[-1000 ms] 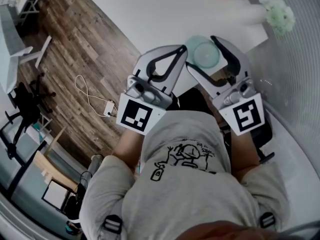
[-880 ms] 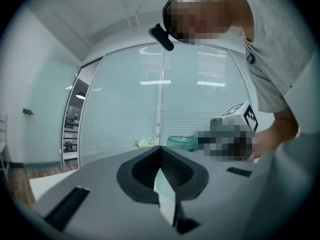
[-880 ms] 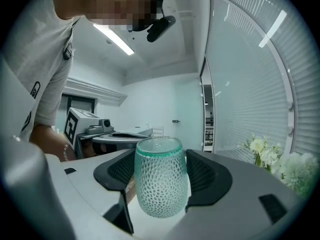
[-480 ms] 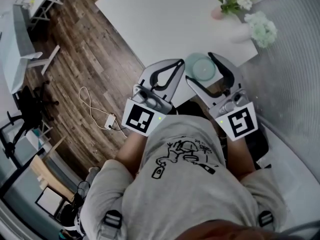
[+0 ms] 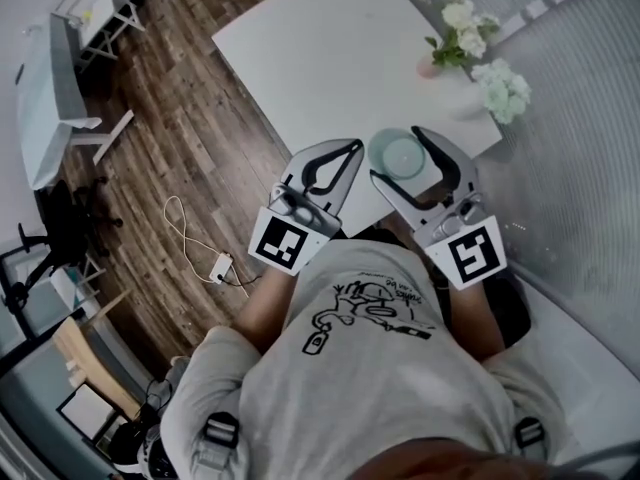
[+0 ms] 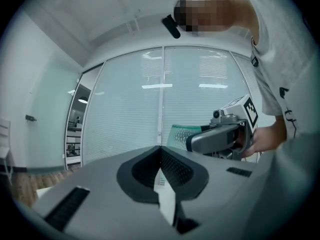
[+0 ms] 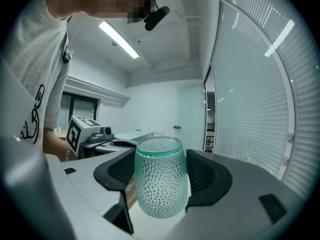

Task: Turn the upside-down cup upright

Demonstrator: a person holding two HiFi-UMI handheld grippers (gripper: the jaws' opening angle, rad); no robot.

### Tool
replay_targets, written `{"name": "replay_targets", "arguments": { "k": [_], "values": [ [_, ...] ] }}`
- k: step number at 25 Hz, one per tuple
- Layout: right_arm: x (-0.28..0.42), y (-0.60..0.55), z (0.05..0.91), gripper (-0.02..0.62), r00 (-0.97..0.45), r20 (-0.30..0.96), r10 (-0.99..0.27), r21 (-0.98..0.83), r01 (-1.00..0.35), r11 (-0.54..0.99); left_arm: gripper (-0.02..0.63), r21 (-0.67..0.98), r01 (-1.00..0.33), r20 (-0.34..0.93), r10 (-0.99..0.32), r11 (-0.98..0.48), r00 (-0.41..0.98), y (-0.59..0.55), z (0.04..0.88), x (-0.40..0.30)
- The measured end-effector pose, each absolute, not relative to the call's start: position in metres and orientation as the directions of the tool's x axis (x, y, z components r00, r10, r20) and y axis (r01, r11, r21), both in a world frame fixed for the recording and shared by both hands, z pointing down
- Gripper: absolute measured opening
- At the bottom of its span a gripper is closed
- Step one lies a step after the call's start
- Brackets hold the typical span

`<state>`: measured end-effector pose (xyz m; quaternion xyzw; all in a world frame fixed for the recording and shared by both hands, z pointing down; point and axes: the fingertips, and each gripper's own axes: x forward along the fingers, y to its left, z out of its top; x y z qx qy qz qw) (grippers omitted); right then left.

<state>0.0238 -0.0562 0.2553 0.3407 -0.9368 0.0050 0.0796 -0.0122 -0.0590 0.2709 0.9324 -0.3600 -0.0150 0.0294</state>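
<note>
The left gripper (image 6: pixel 161 151) is held level with its jaws pressed together on nothing, and it is judged to be parked aside so that the work is left unobstructed. To its right, the dimpled green-tinted cup (image 7: pixel 159 181) is pinched by its sides between the jaws of the right gripper (image 5: pixel 394 158), over the near edge of the white table (image 5: pixel 300 58). Its closed end appears to be uppermost, so the side grip is judged to be chosen so that the cup can be rolled upright by the wrist.
</note>
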Motion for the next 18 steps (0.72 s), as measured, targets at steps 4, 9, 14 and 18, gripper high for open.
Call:
{"name": "replay_targets", "arguments": {
  "k": [4,9,14,18],
  "values": [
    [0.023,-0.055,0.24,0.328,-0.756,0.145,-0.638,0.06,-0.637,0.768,0.003,0.058,-0.667,-0.022,-0.669,-0.743,0.743,-0.056,0.261,-0.012],
    [0.022,-0.056,0.235,0.328,-0.755,0.144,-0.64,0.07,-0.638,0.767,0.003,0.074,-0.66,-0.013,-0.663,-0.748,0.749,-0.055,0.264,-0.012],
    [0.02,-0.057,0.236,0.328,-0.75,0.15,-0.644,0.08,-0.64,0.764,0.009,0.192,-0.588,-0.057,-0.608,-0.785,0.792,-0.045,0.277,-0.013],
    [0.019,-0.057,0.236,0.328,-0.744,0.158,-0.649,0.078,-0.646,0.759,0.082,0.228,-0.543,-0.051,-0.567,-0.808,0.822,-0.036,0.291,-0.014]
  ]
}}
